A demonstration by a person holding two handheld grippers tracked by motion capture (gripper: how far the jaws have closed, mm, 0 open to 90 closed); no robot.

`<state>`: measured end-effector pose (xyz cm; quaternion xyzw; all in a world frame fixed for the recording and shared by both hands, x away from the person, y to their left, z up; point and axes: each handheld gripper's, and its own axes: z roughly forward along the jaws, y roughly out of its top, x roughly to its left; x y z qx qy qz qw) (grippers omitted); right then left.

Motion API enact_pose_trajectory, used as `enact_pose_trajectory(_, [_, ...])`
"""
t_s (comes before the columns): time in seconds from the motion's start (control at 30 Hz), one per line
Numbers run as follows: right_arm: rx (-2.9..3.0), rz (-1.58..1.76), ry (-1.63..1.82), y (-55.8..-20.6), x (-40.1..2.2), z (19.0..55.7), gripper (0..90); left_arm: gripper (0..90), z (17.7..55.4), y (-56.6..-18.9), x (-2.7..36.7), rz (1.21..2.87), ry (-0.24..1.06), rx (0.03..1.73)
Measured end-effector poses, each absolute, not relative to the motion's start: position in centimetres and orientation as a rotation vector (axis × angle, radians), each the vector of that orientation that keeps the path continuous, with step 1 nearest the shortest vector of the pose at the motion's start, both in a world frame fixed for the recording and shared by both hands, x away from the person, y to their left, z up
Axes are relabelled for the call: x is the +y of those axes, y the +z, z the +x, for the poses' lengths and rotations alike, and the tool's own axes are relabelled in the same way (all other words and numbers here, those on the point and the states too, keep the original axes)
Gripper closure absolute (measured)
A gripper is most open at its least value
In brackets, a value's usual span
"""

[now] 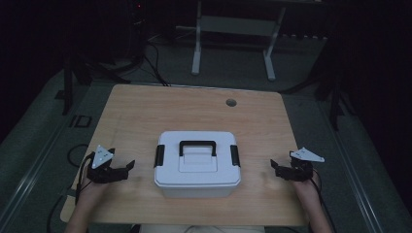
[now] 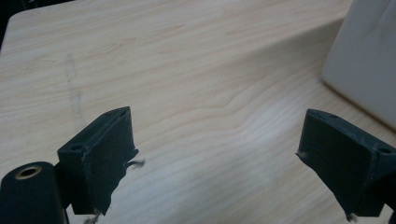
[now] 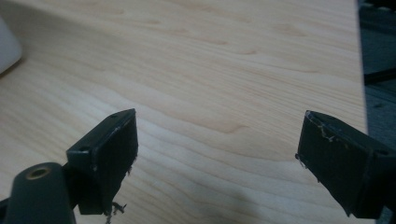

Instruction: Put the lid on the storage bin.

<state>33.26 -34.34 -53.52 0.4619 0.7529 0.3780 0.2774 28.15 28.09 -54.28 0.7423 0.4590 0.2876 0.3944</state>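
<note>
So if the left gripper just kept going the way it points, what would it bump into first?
Probably the bare table: the open left gripper tilts down at the wood. The white box lies off to one side of its line, though depth is hard to judge.

The high view is dim and underexposed: the room beyond the bench sinks into near black, and only the wooden top and the white box catch soft light from above. The box throws a faint, diffuse shadow toward its front edge. No glare anywhere. The picture is slightly grainy and soft. Both gripper views are brighter and warmer; the wood grain near the box is fairly sharp, while the close black jaws are blurred.
</note>
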Motion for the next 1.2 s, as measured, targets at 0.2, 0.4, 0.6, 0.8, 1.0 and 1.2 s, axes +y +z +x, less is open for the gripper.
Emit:
enact_pose_trajectory(0.2, [1.899,1.288,1.028,-53.8,-34.9,32.9,12.2,10.6,27.5,-54.9,28.6,1.846,0.751,1.193])
enact_pose_trajectory(0.4, [1.796,1.341,1.015,-54.4,-35.5,32.8,12.2,10.6,27.3,-55.1,29.2,1.793,0.823,1.254])
enact_pose_trajectory(0.6, [1.762,1.348,0.994,-54.6,-35.5,32.8,12.2,10.7,27.1,-55.7,29.4,1.782,0.888,1.302])
enact_pose_trajectory(0.8, [1.708,1.345,0.962,-54.8,-35.3,32.8,12.2,10.7,26.7,-55.7,29.5,1.690,0.953,1.326])
enact_pose_trajectory(1.0, [1.677,1.342,0.964,-55.0,-35.4,32.8,12.3,10.7,26.6,-55.9,29.4,1.662,0.990,1.338])
enact_pose_trajectory(1.2, [1.638,1.338,0.973,-55.0,-35.4,32.6,12.3,10.7,26.3,-55.8,29.6,1.599,1.043,1.337])
